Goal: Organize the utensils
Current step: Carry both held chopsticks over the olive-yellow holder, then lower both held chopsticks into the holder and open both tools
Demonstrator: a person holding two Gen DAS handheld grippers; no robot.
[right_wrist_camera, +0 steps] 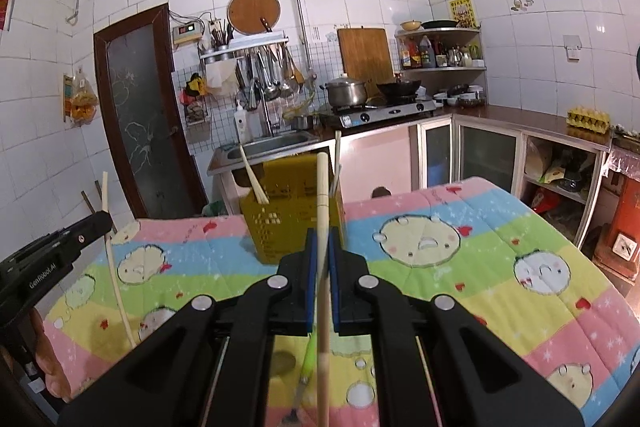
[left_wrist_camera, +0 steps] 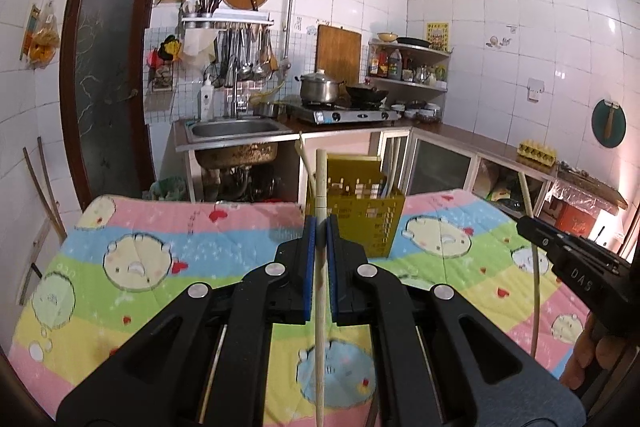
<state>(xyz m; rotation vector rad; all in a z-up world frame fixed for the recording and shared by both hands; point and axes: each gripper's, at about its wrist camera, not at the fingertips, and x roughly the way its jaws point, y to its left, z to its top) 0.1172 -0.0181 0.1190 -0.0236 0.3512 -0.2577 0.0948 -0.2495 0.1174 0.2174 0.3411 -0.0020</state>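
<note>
A yellow perforated utensil holder (left_wrist_camera: pixel 362 215) (right_wrist_camera: pixel 280 227) stands on the far side of the cloth-covered table (left_wrist_camera: pixel 140 255), with pale chopsticks (right_wrist_camera: pixel 253 179) leaning inside it. My left gripper (left_wrist_camera: pixel 320 225) is shut on a wooden chopstick (left_wrist_camera: pixel 320 179) held nearly upright, just in front of the holder. My right gripper (right_wrist_camera: pixel 322 241) is shut on another wooden chopstick (right_wrist_camera: pixel 322 187), also upright and near the holder. Each gripper shows in the other's view: the right one (left_wrist_camera: pixel 526 225) at the right edge, the left one (right_wrist_camera: pixel 105 221) at the left edge. A green-handled utensil (right_wrist_camera: pixel 307 361) lies on the cloth under the right gripper.
The table wears a striped cartoon cloth (right_wrist_camera: pixel 460 267). Beyond it are a steel sink (left_wrist_camera: pixel 236 129), a gas stove with a pot and a wok (left_wrist_camera: pixel 348 107), a counter with an egg tray (right_wrist_camera: pixel 588 117) at the right, and a dark door (left_wrist_camera: pixel 108 79) at the left.
</note>
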